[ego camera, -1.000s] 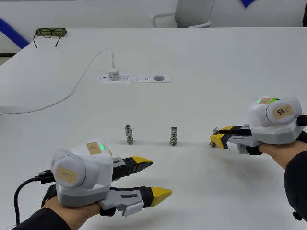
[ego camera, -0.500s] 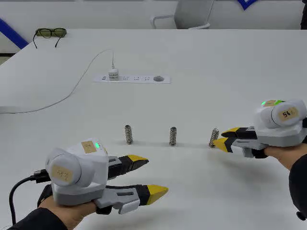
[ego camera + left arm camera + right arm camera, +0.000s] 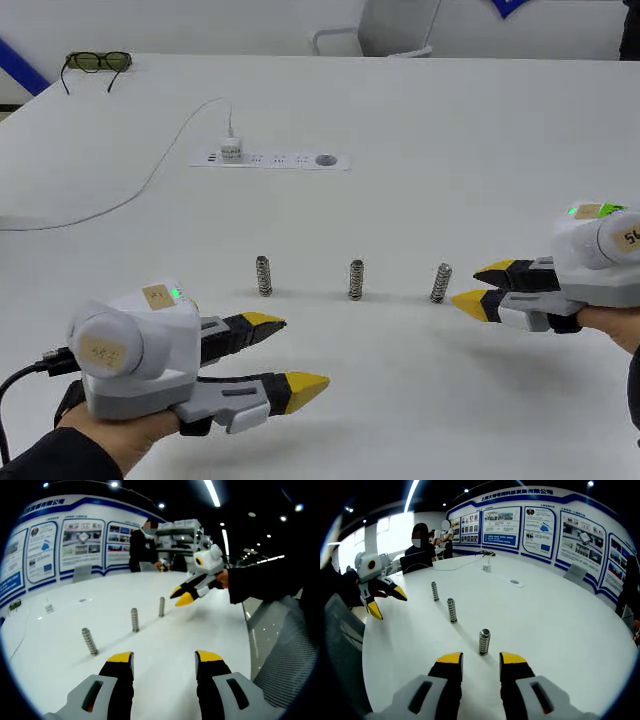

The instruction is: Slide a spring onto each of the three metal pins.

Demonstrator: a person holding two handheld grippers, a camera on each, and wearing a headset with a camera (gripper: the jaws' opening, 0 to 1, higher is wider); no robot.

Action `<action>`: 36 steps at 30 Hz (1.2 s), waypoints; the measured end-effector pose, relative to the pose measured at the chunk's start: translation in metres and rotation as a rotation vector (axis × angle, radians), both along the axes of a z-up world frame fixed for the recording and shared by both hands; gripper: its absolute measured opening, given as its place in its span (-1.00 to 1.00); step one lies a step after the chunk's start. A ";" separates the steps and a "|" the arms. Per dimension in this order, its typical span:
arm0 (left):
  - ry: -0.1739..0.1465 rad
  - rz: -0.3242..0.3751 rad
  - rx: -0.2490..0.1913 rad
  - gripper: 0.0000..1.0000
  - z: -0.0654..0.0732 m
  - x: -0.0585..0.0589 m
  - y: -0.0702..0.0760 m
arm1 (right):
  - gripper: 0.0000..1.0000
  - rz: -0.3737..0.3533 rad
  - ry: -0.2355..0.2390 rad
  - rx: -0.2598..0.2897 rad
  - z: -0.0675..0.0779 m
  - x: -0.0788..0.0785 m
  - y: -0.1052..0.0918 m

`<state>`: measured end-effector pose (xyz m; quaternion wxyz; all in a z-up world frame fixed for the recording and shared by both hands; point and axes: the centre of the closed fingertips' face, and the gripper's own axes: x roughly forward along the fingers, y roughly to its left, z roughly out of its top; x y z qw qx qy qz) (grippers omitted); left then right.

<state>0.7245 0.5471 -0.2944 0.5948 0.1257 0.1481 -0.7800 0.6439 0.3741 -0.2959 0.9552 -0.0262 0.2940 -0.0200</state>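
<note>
Three upright metal pins stand in a row on the white table, each wrapped in a spring: left pin [image 3: 264,276], middle pin [image 3: 356,280], right pin [image 3: 440,283]. In the right gripper view the nearest spring-covered pin [image 3: 484,642] stands just beyond the open jaws of my right gripper [image 3: 481,659]. My right gripper [image 3: 482,288] sits a little right of the right pin, open and empty. My left gripper [image 3: 272,352] hovers open at the near left, holding nothing; its own view shows the pin row [image 3: 134,620] ahead of its tips [image 3: 164,656].
A white power strip [image 3: 270,160] with a plugged-in charger and cable lies at mid table. Dark glasses [image 3: 92,62] rest at the far left corner. A chair [image 3: 370,30] stands beyond the far edge. People stand in the background of both gripper views.
My right gripper has drawn back to the right, away from the right pin, leaving the spring standing on it. My left gripper has shifted slightly left and nearer.
</note>
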 end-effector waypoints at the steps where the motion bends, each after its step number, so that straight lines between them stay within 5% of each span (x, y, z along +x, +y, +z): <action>1: 0.000 0.003 0.000 0.00 0.000 0.001 0.000 | -0.39 0.006 -0.001 -0.002 0.001 -0.001 0.002; 14: 0.000 0.063 -0.008 0.08 0.002 0.021 0.006 | -0.21 0.091 -0.021 -0.032 0.020 -0.010 0.031; 27: -0.013 0.100 -0.003 0.18 0.003 0.035 0.017 | -0.10 0.105 -0.017 -0.022 0.016 -0.023 0.039; 36: -0.056 0.097 0.021 0.29 0.001 0.045 0.029 | -0.05 0.119 -0.025 -0.013 0.012 -0.024 0.043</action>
